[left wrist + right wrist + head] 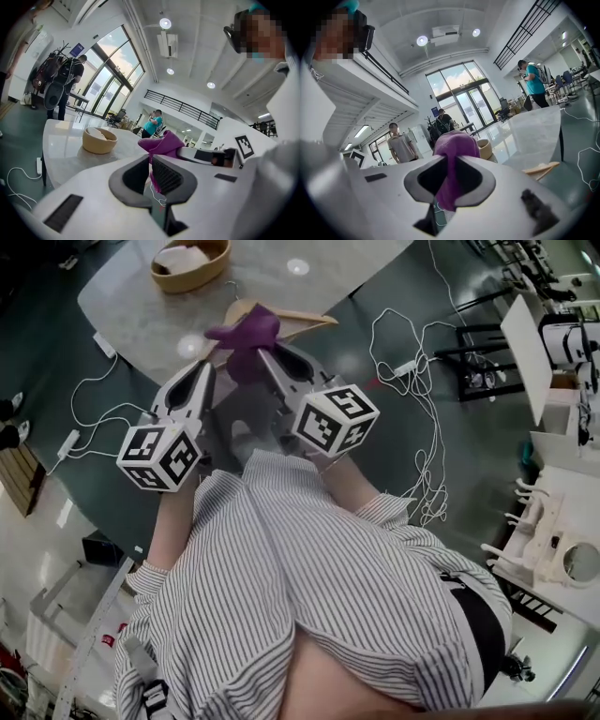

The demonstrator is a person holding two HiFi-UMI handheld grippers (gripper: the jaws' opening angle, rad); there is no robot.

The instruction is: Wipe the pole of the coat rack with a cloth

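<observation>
A purple cloth (246, 332) hangs bunched in the air over the near edge of a grey table (141, 315). My right gripper (266, 351) is shut on it. In the right gripper view the cloth (454, 145) fills the gap between the jaws and bulges above them. My left gripper (208, 364) is just left of the right one. Its jaws are almost together, pinching a thin edge of the cloth (164, 144). No coat rack pole shows near either gripper.
A wooden hanger (298, 319) lies on the table under the cloth, and a tan bowl (190, 263) stands farther back. White cables (412, 381) loop over the dark floor at right. A white pegged frame (530, 517) lies at the far right. People stand in the background.
</observation>
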